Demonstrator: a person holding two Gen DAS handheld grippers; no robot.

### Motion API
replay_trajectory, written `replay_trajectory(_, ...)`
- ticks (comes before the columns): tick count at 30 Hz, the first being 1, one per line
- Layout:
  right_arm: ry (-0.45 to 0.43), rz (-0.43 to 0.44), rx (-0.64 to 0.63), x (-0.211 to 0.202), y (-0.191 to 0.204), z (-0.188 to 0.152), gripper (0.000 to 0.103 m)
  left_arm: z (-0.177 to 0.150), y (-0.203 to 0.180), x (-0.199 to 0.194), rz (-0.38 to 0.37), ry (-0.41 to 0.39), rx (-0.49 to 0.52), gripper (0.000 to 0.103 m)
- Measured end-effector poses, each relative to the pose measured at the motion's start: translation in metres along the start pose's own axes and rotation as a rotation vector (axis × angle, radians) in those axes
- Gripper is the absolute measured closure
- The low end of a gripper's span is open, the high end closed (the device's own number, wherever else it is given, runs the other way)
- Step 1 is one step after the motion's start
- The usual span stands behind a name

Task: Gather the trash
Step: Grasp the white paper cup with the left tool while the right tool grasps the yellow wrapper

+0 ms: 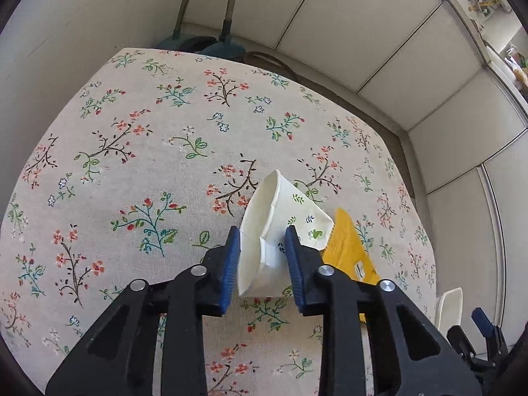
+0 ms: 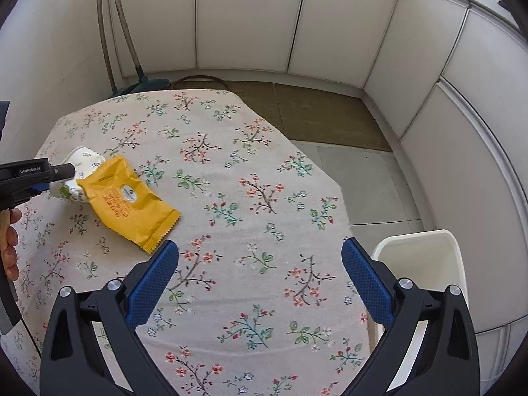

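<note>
A crushed white paper cup (image 1: pixel 283 217) with small leaf prints lies on the floral tablecloth (image 1: pixel 132 165). My left gripper (image 1: pixel 262 241) is shut on the cup, its blue pads pressing both sides. A yellow snack wrapper (image 1: pixel 346 247) lies just right of the cup, touching it. In the right wrist view the cup (image 2: pixel 81 165) and the wrapper (image 2: pixel 128 201) sit at the left, with the left gripper (image 2: pixel 66 173) on the cup. My right gripper (image 2: pixel 260 254) is open and empty above the tablecloth (image 2: pixel 250 198), well right of the wrapper.
A white plastic bin (image 2: pixel 425 264) stands on the floor beside the table's right edge; its rim also shows in the left wrist view (image 1: pixel 450 307). Broom handles (image 2: pixel 115 33) lean in the far corner. White cabinet panels (image 2: pixel 330 23) line the walls.
</note>
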State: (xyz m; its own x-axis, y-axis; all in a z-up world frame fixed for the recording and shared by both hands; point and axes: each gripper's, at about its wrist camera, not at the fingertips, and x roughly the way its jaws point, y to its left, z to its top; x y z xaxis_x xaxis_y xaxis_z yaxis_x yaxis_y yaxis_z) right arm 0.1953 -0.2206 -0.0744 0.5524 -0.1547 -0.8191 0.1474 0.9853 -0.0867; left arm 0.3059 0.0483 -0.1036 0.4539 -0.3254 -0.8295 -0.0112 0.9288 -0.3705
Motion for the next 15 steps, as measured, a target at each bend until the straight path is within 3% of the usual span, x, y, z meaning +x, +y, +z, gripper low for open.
replay_trajectory(1, 0.001, 0.026, -0.006, 0.001, 0.003, 0.001, 0.007, -0.001, -0.001, -0.005, -0.004, 0.006, 0.007, 0.086)
replay_trajectory(2, 0.001, 0.050, -0.018, 0.002, 0.008, 0.002, 0.007, -0.003, -0.002, -0.010, -0.009, 0.009, 0.017, 0.099)
replay_trajectory(9, -0.001, 0.185, -0.172, 0.015, 0.052, 0.004, 0.007, -0.024, -0.011, -0.065, -0.020, 0.007, 0.035, 0.100)
replay_trajectory(15, -0.045, 0.254, -0.309, 0.019, 0.093, 0.003, 0.007, -0.041, -0.003, -0.126, 0.026, -0.069, -0.020, 0.100)
